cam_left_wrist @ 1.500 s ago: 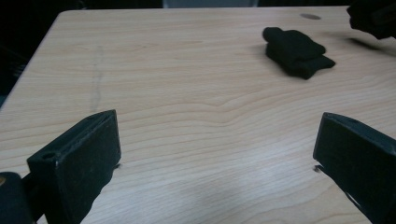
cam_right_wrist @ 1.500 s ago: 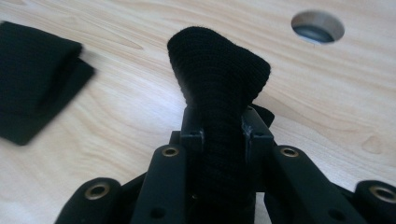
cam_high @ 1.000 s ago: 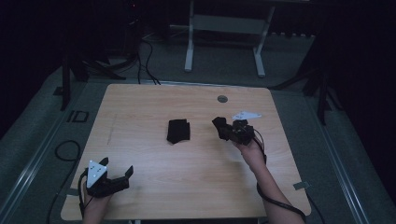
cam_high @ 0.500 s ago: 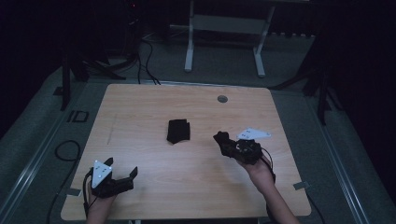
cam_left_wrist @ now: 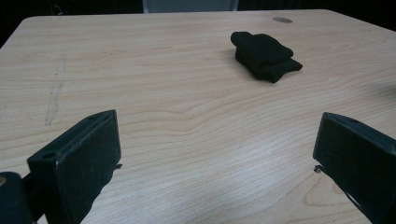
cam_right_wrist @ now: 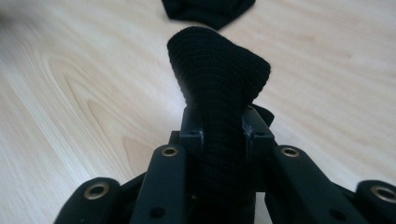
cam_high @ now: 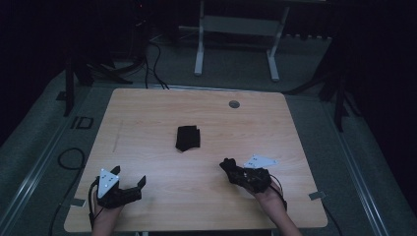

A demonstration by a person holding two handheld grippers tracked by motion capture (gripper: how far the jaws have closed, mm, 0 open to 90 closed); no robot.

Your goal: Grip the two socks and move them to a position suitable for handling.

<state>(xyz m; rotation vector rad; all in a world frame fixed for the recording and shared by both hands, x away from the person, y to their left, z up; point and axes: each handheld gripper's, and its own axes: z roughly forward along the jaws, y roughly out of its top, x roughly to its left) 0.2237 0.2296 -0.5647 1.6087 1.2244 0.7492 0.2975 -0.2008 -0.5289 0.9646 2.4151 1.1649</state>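
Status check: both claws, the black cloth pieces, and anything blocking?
Left claw open, empty, near table front-left corner. Right claw shut on black knit piece. Folded black cloth lies mid-table, untouched. Nothing in the way.

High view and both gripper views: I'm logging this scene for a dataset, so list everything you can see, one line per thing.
Table: one, light wood, centre of the high view.
Folded cloth: one, black, lying near the table's middle.
Knitted piece: one, black, clamped between the right jaws and sticking up beyond them.
Round insert: one, grey, in the tabletop near its far edge.
Frame on legs: one, pale grey, on the floor beyond the table.
Cables: several, black, on the floor at the far left.
Left hand-held gripper: one, black with a grey plate, near left corner, jaws wide apart.
Right hand-held gripper: one, black with a grey plate, near right, shut on the knitted piece.
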